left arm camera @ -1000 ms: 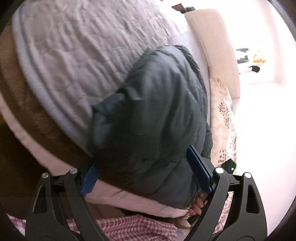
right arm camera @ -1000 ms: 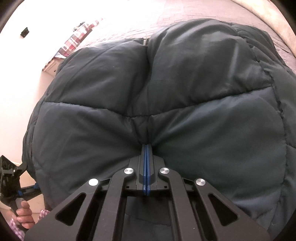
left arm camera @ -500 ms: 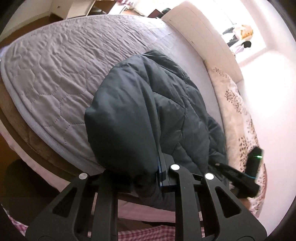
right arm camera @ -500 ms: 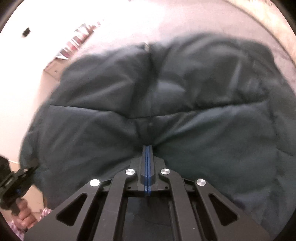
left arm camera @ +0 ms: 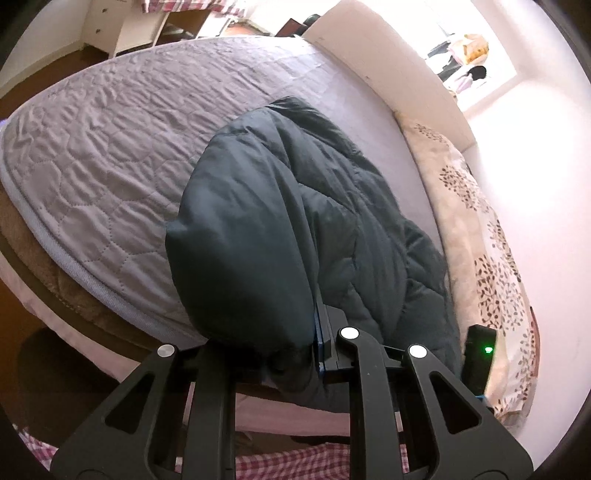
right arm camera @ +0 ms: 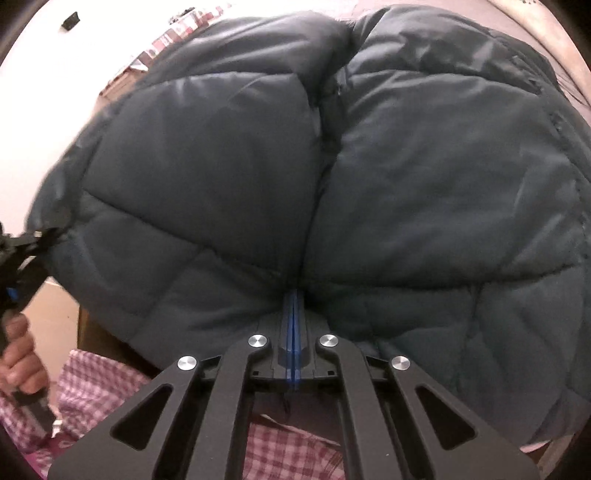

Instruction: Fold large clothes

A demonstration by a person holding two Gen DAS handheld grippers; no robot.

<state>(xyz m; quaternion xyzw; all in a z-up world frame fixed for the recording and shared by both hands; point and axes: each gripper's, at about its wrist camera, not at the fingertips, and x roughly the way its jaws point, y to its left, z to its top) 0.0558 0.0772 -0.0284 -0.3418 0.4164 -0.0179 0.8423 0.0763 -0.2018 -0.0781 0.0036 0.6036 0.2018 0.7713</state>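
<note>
A dark teal quilted puffer jacket [left arm camera: 295,229] lies on the bed, its near end lifted over the bed's edge. My left gripper [left arm camera: 318,328] is shut on the jacket's near edge; a puffed fold hides its left finger. My right gripper [right arm camera: 293,306] is shut on the jacket [right arm camera: 369,184], which fills the right wrist view. The left gripper also shows at the left edge of the right wrist view [right arm camera: 40,240], clamped on the jacket's corner. The right gripper's body with a green light shows in the left wrist view [left arm camera: 478,354].
The bed has a grey quilted cover [left arm camera: 110,147] and a brown edge [left arm camera: 74,295]. A cream leaf-print duvet [left arm camera: 480,240] lies along the right side by a white headboard [left arm camera: 388,66]. White drawers [left arm camera: 110,33] stand at the far left. My red checked clothing [right arm camera: 288,454] is below.
The left gripper was open a second ago around the jacket's edge; it has since shut on it and lifted. The jacket has risen closer to the right wrist camera.
</note>
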